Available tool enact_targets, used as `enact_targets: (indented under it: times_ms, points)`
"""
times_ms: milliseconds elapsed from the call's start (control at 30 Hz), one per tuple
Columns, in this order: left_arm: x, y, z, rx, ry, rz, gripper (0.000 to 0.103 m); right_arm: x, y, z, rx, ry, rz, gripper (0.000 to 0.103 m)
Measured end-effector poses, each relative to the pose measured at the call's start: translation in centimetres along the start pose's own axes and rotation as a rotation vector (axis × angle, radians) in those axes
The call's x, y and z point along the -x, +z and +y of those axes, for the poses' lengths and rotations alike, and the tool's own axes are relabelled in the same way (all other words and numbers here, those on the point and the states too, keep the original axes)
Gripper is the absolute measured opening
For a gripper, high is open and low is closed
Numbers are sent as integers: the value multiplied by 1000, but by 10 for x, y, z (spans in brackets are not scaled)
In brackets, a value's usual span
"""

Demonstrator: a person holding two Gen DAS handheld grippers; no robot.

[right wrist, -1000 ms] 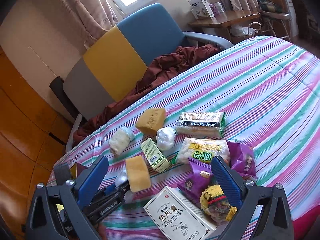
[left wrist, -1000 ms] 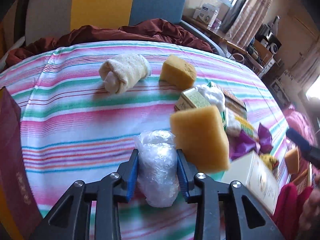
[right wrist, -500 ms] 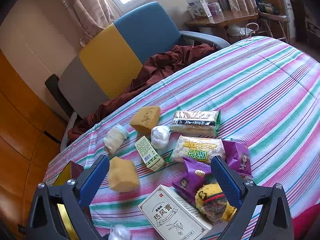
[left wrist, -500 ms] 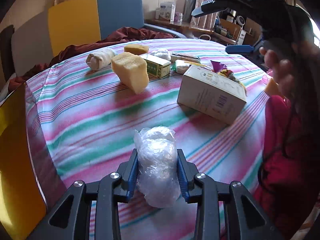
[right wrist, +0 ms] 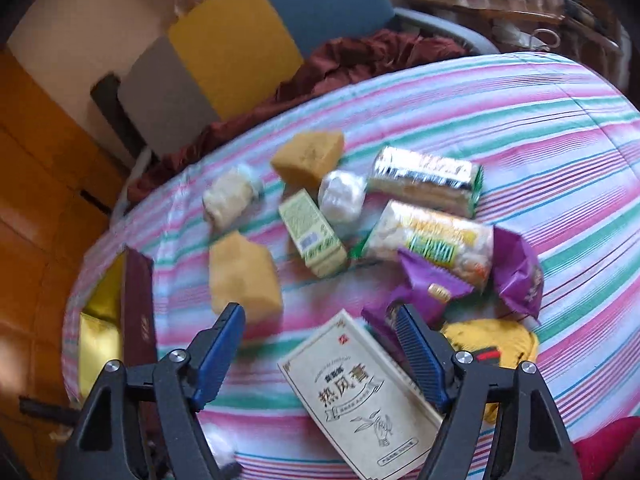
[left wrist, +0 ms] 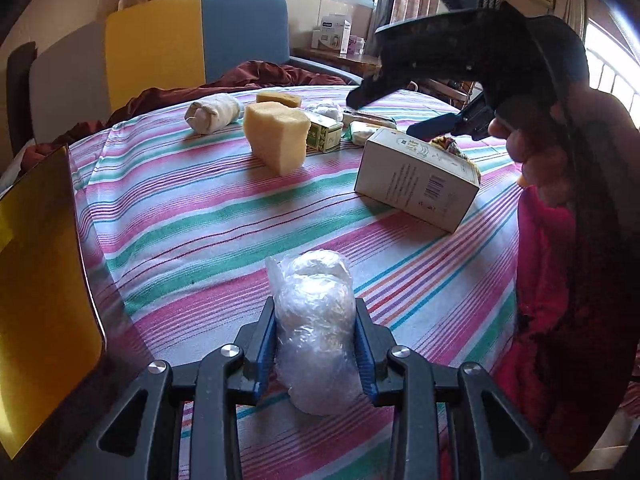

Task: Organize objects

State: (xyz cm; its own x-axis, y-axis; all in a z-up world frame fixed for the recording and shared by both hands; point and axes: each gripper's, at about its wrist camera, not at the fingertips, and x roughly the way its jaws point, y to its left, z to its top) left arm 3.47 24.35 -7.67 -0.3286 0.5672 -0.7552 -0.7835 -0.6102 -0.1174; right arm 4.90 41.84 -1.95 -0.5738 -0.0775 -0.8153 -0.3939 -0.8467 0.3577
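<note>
Your left hand-held gripper is clenched on a plastic-wrapped bundle, held above the near edge of the striped worktop. Your right hand-held gripper is spread wide with nothing between its fingers, hovering over the white box beside a yellow sponge

My right wrist view is motion-blurred; the white box hides part of the yellow knit bundle.

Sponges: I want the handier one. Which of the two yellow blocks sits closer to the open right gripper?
The sponge just beyond the right gripper; the other sponge lies farther back.
</note>
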Motion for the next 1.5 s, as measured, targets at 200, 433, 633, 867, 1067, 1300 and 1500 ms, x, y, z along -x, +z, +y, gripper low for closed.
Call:
enact_targets:
  times_ms: [200, 433, 633, 867, 1067, 1300, 1500]
  points:
    - [-1, -1, 0, -3, 1, -5, 34, -30, -14, 14, 107, -132, 139, 78]
    - [5, 2, 1, 12, -18, 8, 33, -53, -30, 32, 270, -247, 218, 53]
    - [74, 14, 11, 28, -52, -133, 34, -56, -39, 44, 359, -229, 212, 53]
    - [137, 21, 135, 303, 132, -166, 34, -54, -43, 44, 383, -236, 209, 53]
    - [131, 8, 258, 532, 321, -73, 34, -53, -44, 54, 408, -257, 201, 53]
    - [93, 0, 317, 602, 442, 8, 34, -54, -44, 57, 429, -261, 195, 53]
    - [72, 3, 349, 636, 514, 60, 36, -50, -46, 54, 437, -260, 192, 53]
